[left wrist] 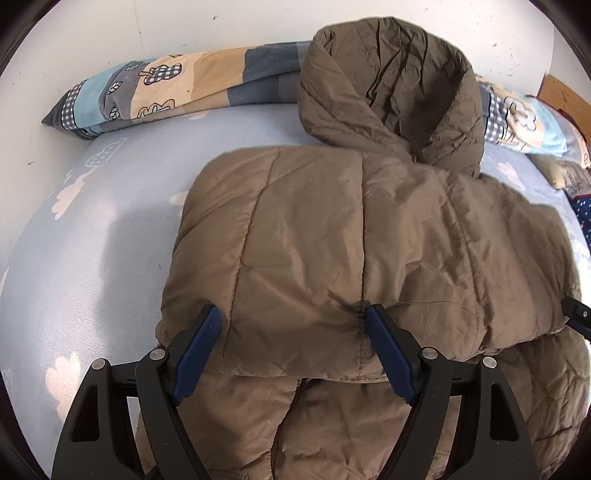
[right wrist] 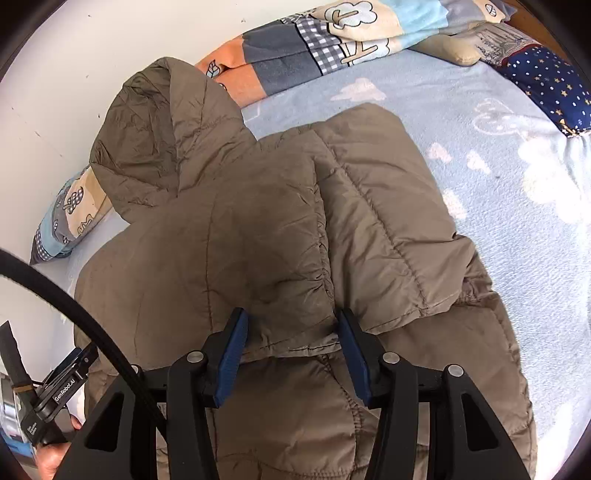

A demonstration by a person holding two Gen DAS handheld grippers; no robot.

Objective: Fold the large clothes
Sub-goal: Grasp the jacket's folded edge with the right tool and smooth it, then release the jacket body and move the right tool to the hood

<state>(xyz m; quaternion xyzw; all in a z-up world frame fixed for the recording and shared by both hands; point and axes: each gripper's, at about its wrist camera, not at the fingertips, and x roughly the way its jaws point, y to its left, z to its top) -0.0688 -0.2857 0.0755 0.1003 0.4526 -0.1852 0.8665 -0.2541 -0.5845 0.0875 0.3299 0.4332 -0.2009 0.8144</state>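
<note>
While my left gripper (left wrist: 293, 323) points down at the bed, its blue ribbed pads (left wrist: 384, 347) stand spread wide, straddling the folded-over edge of the puffer jacket (left wrist: 332, 240) without squeezing it; the grip looks released, though the right pad just touches the fabric at a seam. Black angular finger arms with silver pivot pins frame the lower view.

My right gripper (right wrist: 290, 334) sits the same way: pads parted, a puckered ridge of jacket edge between them, not clamped as far as I can tell. A black cable (right wrist: 74, 314) arcs across that view's lower left, where the other gripper's black body and part of a hand (right wrist: 51, 461) show.

Jacket: olive-brown, quilted nylon, slightly shiny, crinkled, stitched into broad puffy panels. It lies in the middle of the bed, upper layer folded down over the lower body. The hood (left wrist: 391, 81) stands up rounded, hollow and wrinkled, leaning at the far side against a rolled quilt (left wrist: 177, 92).

Quilt: soft patchwork in tan, grey-blue, light blue, gingham checks, cartoon outlines, long sausage shape along the white wall (left wrist: 92, 33).

Bedsheet (left wrist: 92, 240): pale blue, fleecy, white cloud prints. A navy star-dotted cushion (right wrist: 546, 85) lies far right.
</note>
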